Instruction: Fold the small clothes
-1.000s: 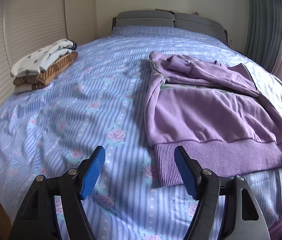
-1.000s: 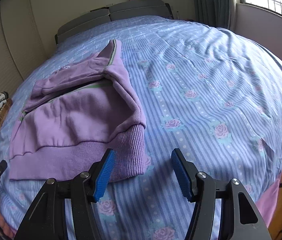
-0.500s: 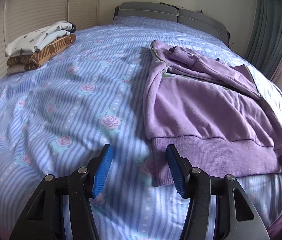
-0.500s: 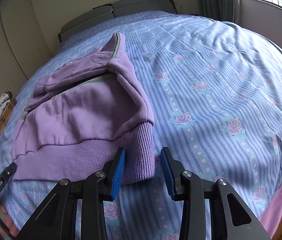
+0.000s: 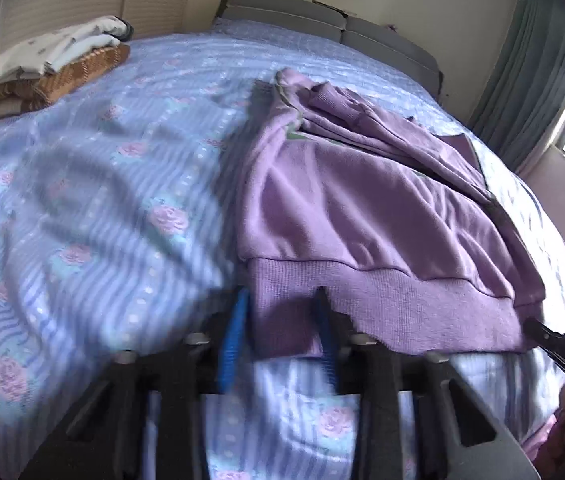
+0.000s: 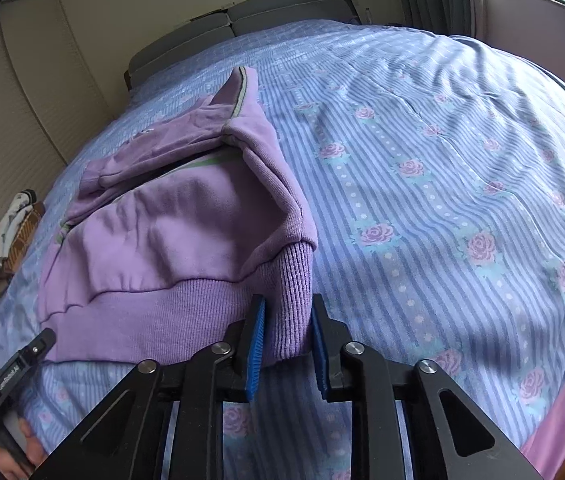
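A purple sweatshirt (image 5: 362, 200) lies partly folded on the bed, its ribbed hem toward me; it also shows in the right wrist view (image 6: 186, 220). My left gripper (image 5: 282, 316) has its blue pads around the hem's left corner, nearly shut on it; this view is blurred. My right gripper (image 6: 286, 324) has its pads pressed on the hem's right corner. The right gripper's tip (image 5: 558, 344) shows at the left wrist view's right edge, and the left gripper's tip (image 6: 22, 360) at the right wrist view's lower left.
The bed has a blue striped cover with roses (image 6: 442, 160). A stack of folded clothes (image 5: 58, 64) sits at its far left corner, by the wall. A grey headboard (image 5: 322, 20) is at the far end, and curtains and a window (image 5: 542, 80) on the right.
Both grippers moved forward onto the sweatshirt's hem and closed from wide open, one on each bottom corner.
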Available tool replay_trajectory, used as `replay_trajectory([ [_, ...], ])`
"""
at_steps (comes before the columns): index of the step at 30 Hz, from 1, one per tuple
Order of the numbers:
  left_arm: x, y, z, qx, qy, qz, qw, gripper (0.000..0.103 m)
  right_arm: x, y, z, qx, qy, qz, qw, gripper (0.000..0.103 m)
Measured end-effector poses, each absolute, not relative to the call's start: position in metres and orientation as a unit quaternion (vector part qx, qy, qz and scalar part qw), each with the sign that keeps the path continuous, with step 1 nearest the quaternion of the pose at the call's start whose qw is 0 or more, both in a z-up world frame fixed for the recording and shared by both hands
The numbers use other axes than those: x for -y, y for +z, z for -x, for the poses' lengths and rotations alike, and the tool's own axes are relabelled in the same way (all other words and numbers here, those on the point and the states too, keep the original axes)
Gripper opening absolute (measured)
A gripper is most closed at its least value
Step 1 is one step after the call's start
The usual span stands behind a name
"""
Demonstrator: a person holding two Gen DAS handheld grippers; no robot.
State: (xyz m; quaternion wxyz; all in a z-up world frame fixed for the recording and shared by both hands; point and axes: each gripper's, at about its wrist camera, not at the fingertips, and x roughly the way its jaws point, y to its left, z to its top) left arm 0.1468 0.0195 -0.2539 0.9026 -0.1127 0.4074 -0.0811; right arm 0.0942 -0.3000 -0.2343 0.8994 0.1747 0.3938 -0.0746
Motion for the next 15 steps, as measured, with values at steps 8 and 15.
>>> replay_trajectory([
  [8, -0.022, -0.250, -0.143, -0.408, -0.074, 0.106, 0.904, 0.007, 0.299, -0.230, -0.091, -0.387, -0.069, -0.174, 0.903, 0.011],
  [15, -0.025, -0.233, -0.126, -0.407, -0.066, 0.078, 0.908, 0.006, 0.308, -0.220, -0.074, -0.383, -0.066, -0.212, 0.897, 0.009],
])
